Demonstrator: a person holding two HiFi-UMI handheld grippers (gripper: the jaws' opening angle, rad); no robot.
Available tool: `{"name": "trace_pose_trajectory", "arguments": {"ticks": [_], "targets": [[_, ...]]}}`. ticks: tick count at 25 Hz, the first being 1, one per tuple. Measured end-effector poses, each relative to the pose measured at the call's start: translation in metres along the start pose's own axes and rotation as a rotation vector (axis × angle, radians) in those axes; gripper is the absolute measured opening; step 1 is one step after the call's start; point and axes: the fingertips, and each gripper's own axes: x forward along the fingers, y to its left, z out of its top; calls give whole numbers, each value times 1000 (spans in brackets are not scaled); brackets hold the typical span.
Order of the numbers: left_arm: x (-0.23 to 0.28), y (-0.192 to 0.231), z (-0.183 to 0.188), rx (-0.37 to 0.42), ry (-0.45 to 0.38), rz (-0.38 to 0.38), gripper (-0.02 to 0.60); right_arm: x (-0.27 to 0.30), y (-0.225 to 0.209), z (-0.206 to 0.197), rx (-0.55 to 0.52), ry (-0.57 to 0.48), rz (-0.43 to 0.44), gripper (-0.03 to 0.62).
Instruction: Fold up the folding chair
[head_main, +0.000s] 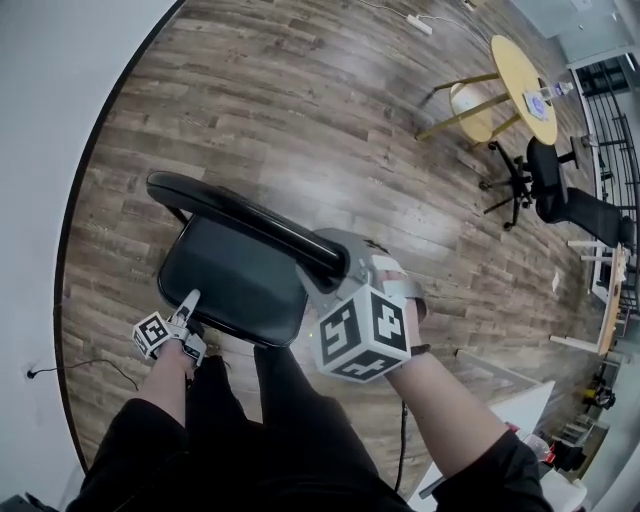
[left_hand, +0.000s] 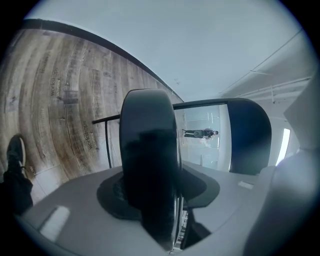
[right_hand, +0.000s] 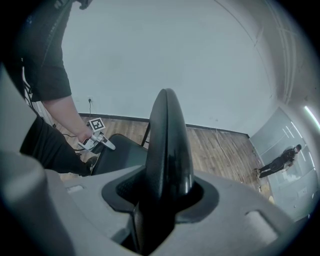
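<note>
Just ahead of your legs, the chair stands on the wood floor, not yet folded: its seat lies out flat below the backrest. Your right gripper is clamped on the backrest's top edge, and your left gripper pinches the seat's near edge. So you seem to be at the start of the fold, both holds taken. Next, swing the seat's near edge up toward the backrest while steadying the top, and keep both grips firm so the smooth padding does not slip out.
</note>
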Motion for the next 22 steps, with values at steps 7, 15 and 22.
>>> {"name": "trace_pose_trajectory", "arguments": {"ticks": [7,15,22], "targets": [[2,-12,3,8,4,4,204,-6,13,4,-5,2,-6,160],[2,-25,3,-12,-1,55,198,-12,21,8,-5,5,-5,150],[4,-38,7,-17,-4,80,193,-16,34,15,0,-2,27,126]]}}
